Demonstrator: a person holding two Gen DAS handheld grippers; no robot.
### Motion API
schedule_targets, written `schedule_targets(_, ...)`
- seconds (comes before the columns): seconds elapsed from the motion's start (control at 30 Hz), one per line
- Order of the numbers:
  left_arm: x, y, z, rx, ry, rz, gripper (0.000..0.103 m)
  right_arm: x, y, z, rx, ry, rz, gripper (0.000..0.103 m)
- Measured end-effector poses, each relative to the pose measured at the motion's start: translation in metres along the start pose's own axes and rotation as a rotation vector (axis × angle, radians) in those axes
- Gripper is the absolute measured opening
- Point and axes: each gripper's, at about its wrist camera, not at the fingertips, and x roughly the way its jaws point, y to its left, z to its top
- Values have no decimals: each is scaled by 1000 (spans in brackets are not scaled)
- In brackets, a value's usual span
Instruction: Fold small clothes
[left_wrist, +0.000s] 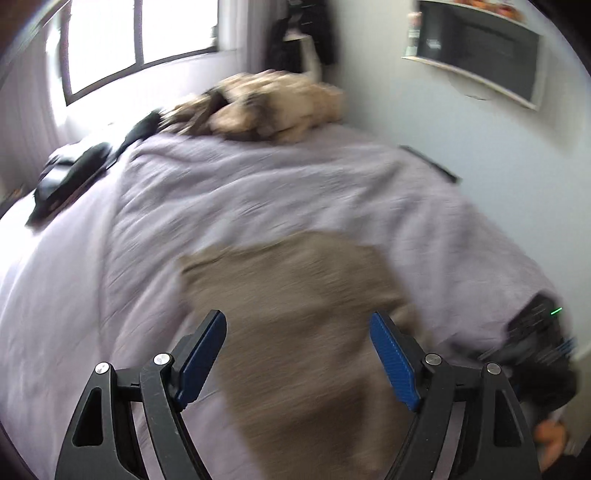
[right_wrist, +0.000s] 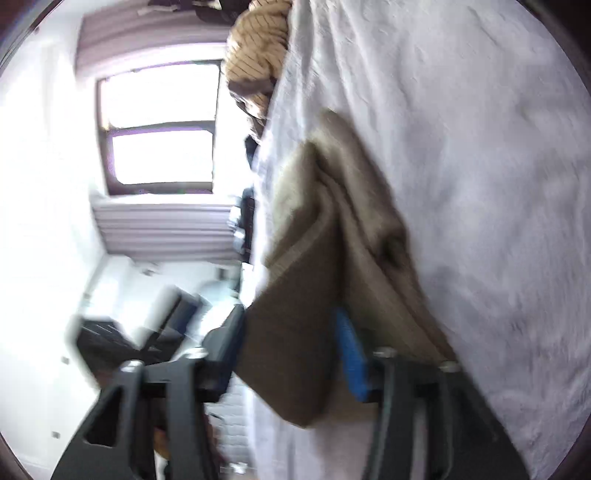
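Left wrist view: the left gripper (left_wrist: 298, 354) hangs over a bed covered with a pale lilac quilt (left_wrist: 258, 192), its blue-padded fingers (left_wrist: 393, 360) spread wide with nothing pressed between them. Below and ahead of them a taupe knitted garment (left_wrist: 295, 295) lies flat on the quilt, blurred. At the far end of the bed sits a heap of tan and brown clothes (left_wrist: 273, 107); dark items (left_wrist: 70, 177) lie along the bed's left edge under a bright window (left_wrist: 140, 33). The right gripper (left_wrist: 535, 343) shows at the right edge, its state unreadable here.

Right wrist view: the picture is rolled sideways. The right gripper (right_wrist: 291, 354) stands open, its fingers apart, with a drooping fold of the taupe knitted garment (right_wrist: 314, 295) passing between them; the blue pad (right_wrist: 352, 358) lies beside the cloth, and the blur hides whether it touches it. The rest of the garment rests bunched on the pale lilac quilt (right_wrist: 461, 147).
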Motion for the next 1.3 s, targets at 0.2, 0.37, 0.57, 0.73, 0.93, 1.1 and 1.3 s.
schedule_targets(0.2, 25, 54, -48, -157, 122, 95, 81, 37, 12, 32, -25, 109, -124, 64)
schedule_targets(0.37, 35, 63, -58, -223, 143, 69, 81, 70, 46, 44, -230, 167, -357, 26)
schedule_targets(0.57, 38, 41, -54, -130, 115, 65, 81, 37, 52, 40, -347, 43, -378, 24)
schedule_targets(0.73, 39, 43, -62, -142, 121, 89, 96, 3, 6, 42, -165, 54, -329, 33)
schedule_targets(0.93, 20, 54, -63, -124, 125, 129, 96, -31, 52, 30, -279, 24, -373, 60)
schedule_targets(1.1, 21, 47, -74, -137, 223, -35, 96, -37, 62, 2, -193, 96, -298, 71)
schedule_targets(1.3, 58, 42, -95, -281, 356, -209, 96, -3, 59, -27, -202, 159, -361, 73)
